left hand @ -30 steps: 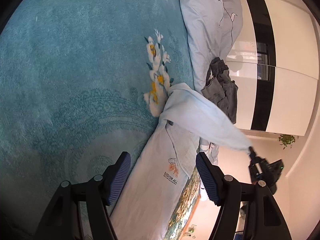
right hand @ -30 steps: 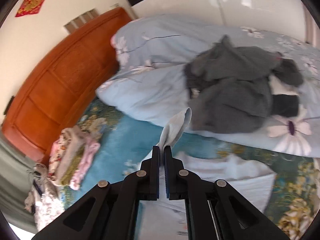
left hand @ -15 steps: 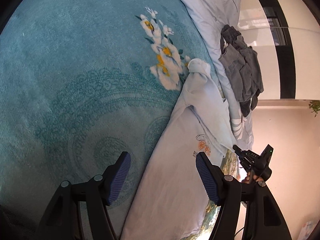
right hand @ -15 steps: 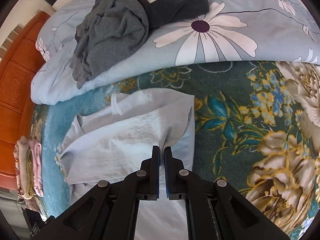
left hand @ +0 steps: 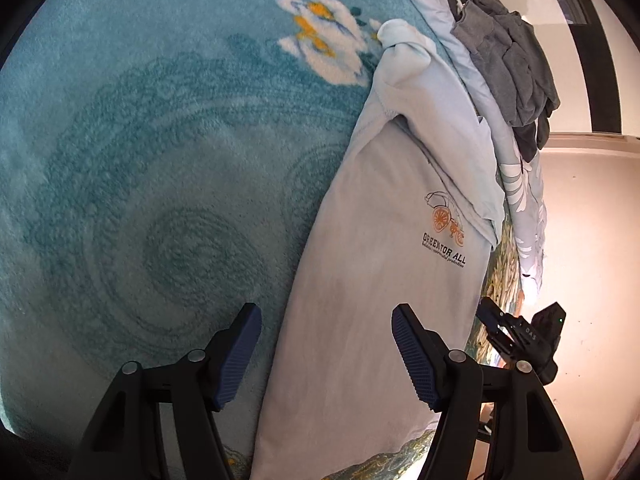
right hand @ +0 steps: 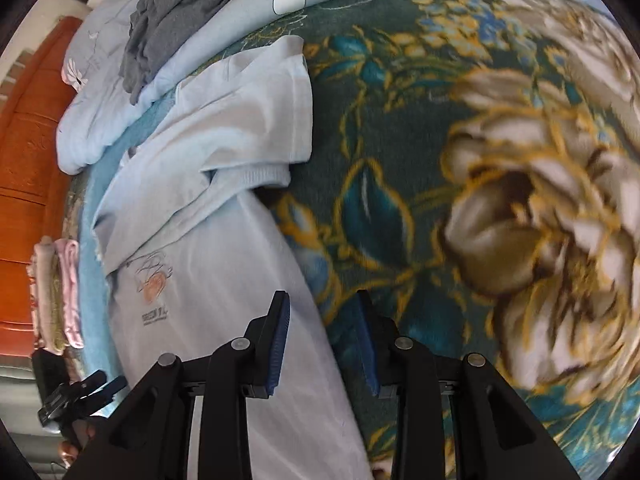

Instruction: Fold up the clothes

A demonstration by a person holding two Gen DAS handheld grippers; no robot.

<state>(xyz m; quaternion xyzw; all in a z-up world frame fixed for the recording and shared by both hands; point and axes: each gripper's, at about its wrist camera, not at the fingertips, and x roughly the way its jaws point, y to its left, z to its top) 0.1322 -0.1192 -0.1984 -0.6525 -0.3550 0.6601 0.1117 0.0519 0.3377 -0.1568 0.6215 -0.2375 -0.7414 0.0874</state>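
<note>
Right tool [right hand: 322, 340]: jaws have just been opening, now partly apart and empty above the side edge of the pale blue T-shirt [left hand: 384, 264]. Left tool [left hand: 326, 354]: jaws wide, empty, over the shirt's lower part. The shirt lies flat, one sleeve folded inward, on the bed's teal blanket [left hand: 152, 184] beside the floral bedspread [right hand: 500, 184]; grey clothes [left hand: 508, 60] lie on a light blue quilt [right hand: 104, 120].

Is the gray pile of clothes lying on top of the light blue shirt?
No, the gray clothes sit apart on the flowered quilt, beyond the light blue shirt spread on the bed.
</note>
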